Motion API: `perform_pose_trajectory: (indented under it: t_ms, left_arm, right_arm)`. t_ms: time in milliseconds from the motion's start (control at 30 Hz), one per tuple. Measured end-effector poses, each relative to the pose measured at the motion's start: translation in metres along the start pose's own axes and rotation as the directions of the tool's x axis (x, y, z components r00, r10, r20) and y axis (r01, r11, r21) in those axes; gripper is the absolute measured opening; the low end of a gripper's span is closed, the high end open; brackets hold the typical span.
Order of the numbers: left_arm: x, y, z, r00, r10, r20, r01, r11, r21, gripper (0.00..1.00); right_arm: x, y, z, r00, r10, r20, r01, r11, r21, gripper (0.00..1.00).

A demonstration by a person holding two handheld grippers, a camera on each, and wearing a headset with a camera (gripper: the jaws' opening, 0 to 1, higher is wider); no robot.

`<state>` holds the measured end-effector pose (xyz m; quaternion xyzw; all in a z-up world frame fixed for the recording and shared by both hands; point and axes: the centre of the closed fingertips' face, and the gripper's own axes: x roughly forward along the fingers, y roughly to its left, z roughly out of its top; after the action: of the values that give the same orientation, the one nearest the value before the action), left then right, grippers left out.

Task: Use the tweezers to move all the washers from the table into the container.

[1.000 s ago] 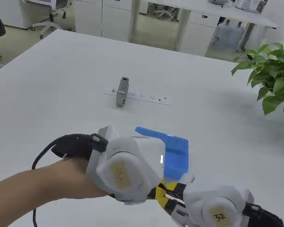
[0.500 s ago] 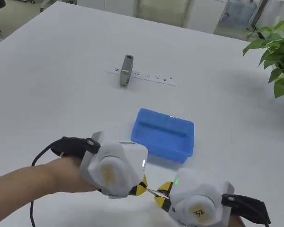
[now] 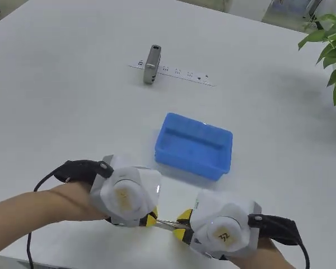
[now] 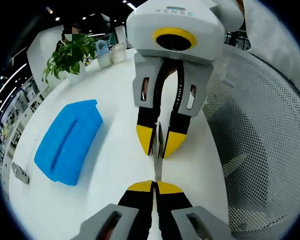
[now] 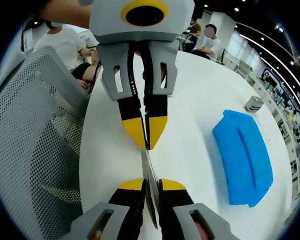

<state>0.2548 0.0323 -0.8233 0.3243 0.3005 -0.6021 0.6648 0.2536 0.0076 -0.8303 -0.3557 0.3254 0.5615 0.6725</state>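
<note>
I see the big white bench (image 3: pixel 73 67) with the blue container (image 3: pixel 195 145) sitting on it, just past my tongs. The left tongs (image 3: pixel 150 220) and right tongs (image 3: pixel 183 227) face each other near the front edge, both squeezed tight on the thin tweezers (image 3: pixel 167 225) between them.

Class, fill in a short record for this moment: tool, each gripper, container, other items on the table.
tool: tweezers, spanning between the two grippers' tips
left gripper: shut on one end of the tweezers
right gripper: facing the left one, jaws either side of the tweezers; grip unclear
container: blue container, open, beyond the grippers on the white table
other items: power strip with a grey adapter; plant at the table's far right
</note>
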Motion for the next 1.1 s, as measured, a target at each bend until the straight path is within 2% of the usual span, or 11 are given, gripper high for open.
perform_pose_trajectory:
  t_ms: [200,367,467,567,600,733,833,967,1033,1067,1100]
  left_arm:
    - [0.002,0.005,-0.005,0.9994,0.033,-0.005,-0.033,0.996,-0.084,0.00]
    - [-0.013,0.004,0.002,0.9973,0.074,0.007,-0.070,0.973,-0.222,0.24]
    - [-0.030,0.007,0.015,0.9855,0.152,0.075,-0.111,0.913,-0.392,0.38]
    - [-0.051,0.015,0.025,0.9586,0.256,0.124,-0.163,0.853,-0.496,0.47]
    - [-0.054,0.016,0.026,0.9545,0.269,0.128,-0.171,0.845,-0.506,0.51]
    - [-0.087,0.027,0.033,0.8971,0.416,0.149,-0.264,0.775,-0.575,0.65]
    - [-0.115,0.035,0.034,0.8320,0.537,0.138,-0.341,0.691,-0.637,0.75]
    - [-0.141,0.037,0.031,0.7628,0.636,0.116,-0.390,0.595,-0.703,0.91]
    - [-0.148,0.035,0.030,0.7412,0.662,0.113,-0.403,0.574,-0.713,0.96]
    - [-0.153,0.035,0.027,0.7150,0.693,0.095,-0.428,0.542,-0.723,0.98]
    - [-0.156,0.033,0.027,0.7066,0.701,0.096,-0.436,0.539,-0.721,0.99]
  right_arm:
    - [-0.008,0.001,0.000,0.9993,-0.007,0.037,0.002,0.991,0.136,0.21]
    - [-0.036,-0.007,0.005,0.9895,-0.107,0.097,0.072,0.947,0.312,0.35]
    - [-0.061,-0.015,0.004,0.9715,-0.198,0.130,0.129,0.902,0.413,0.41]
    - [-0.081,-0.024,0.001,0.9498,-0.276,0.148,0.166,0.844,0.510,0.46]
    - [-0.083,-0.025,0.000,0.9476,-0.283,0.148,0.168,0.837,0.521,0.48]
    - [-0.108,-0.036,-0.005,0.9147,-0.372,0.158,0.221,0.787,0.577,0.54]
    - [-0.125,-0.044,-0.012,0.8892,-0.433,0.149,0.263,0.749,0.609,0.59]
    - [-0.143,-0.049,-0.018,0.8618,-0.481,0.162,0.258,0.690,0.676,0.68]
    - [-0.152,-0.051,-0.021,0.8480,-0.502,0.170,0.250,0.662,0.706,0.73]
    - [-0.157,-0.051,-0.023,0.8402,-0.514,0.172,0.250,0.649,0.719,0.75]
    - [-0.160,-0.051,-0.023,0.8358,-0.521,0.174,0.252,0.645,0.721,0.77]
